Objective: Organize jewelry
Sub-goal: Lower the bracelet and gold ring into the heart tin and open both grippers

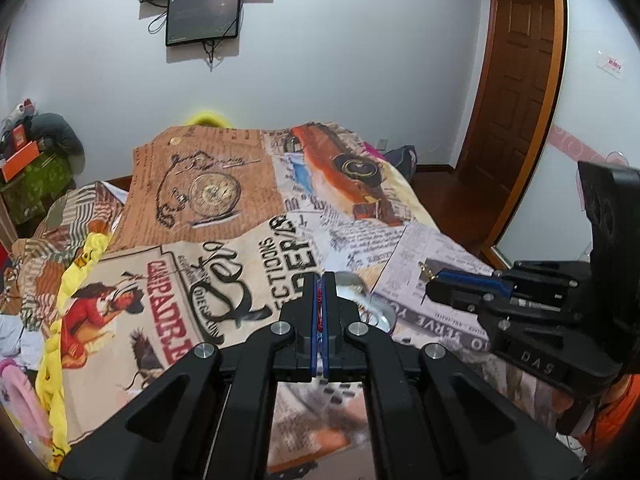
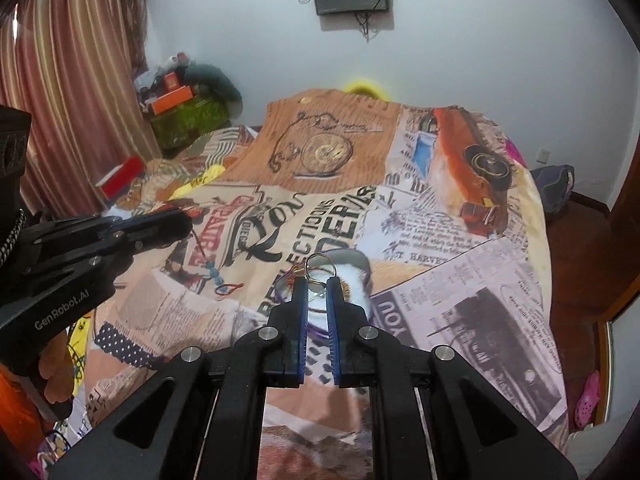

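My left gripper (image 1: 320, 280) is shut on a thin red cord (image 1: 319, 304) pinched between its blue pads. From the right wrist view, that left gripper (image 2: 186, 222) is up at the left, and the red cord with blue beads (image 2: 212, 270) dangles below its tip. My right gripper (image 2: 318, 284) is shut on thin gold hoops (image 2: 320, 266) that stick up past its fingertips. In the left wrist view the right gripper (image 1: 430, 280) shows a bit of the gold piece (image 1: 424, 269) at its tip. A small round container (image 2: 352, 258) with a pale lining lies on the bed beneath both grippers; its silver rim (image 1: 382, 314) shows.
A printed patchwork bedspread (image 1: 208, 200) covers the bed. A red box (image 2: 122, 176) lies at its left edge, and an orange box (image 2: 172, 100) tops a pile in the corner. There is a wooden door (image 1: 520, 80) at right and pink slippers (image 2: 588, 400) on the floor.
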The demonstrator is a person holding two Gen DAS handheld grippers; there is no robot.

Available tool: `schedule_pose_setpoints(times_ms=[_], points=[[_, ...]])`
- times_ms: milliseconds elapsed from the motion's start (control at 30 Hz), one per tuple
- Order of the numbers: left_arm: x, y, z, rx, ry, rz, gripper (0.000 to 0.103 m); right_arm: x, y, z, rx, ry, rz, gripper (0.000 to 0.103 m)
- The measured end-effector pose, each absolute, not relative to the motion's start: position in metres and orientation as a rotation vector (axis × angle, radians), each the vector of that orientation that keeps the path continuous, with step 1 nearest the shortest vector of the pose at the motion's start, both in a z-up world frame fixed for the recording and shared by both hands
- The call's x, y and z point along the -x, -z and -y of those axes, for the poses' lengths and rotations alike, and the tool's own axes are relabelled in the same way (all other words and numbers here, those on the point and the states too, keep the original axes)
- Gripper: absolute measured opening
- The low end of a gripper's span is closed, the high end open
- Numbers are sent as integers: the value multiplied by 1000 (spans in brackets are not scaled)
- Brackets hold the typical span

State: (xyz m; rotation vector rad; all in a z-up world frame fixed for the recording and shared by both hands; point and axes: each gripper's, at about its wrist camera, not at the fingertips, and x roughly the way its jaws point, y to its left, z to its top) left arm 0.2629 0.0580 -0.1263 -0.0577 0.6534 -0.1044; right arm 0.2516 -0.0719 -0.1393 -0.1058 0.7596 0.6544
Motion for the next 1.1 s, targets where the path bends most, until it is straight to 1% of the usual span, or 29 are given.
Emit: schedule_pose_setpoints(times_ms=[167,433,1100], points=[[-276,125,-50,59,124,-643,0,-257,142,77,93,-655,-754,8],[-296,137,-39,62,150,-660,0,-267,159,79,76,-656,-780,8],[-321,197,-40,61,182,-801,0,-284,198,59,101,-683,-860,8]])
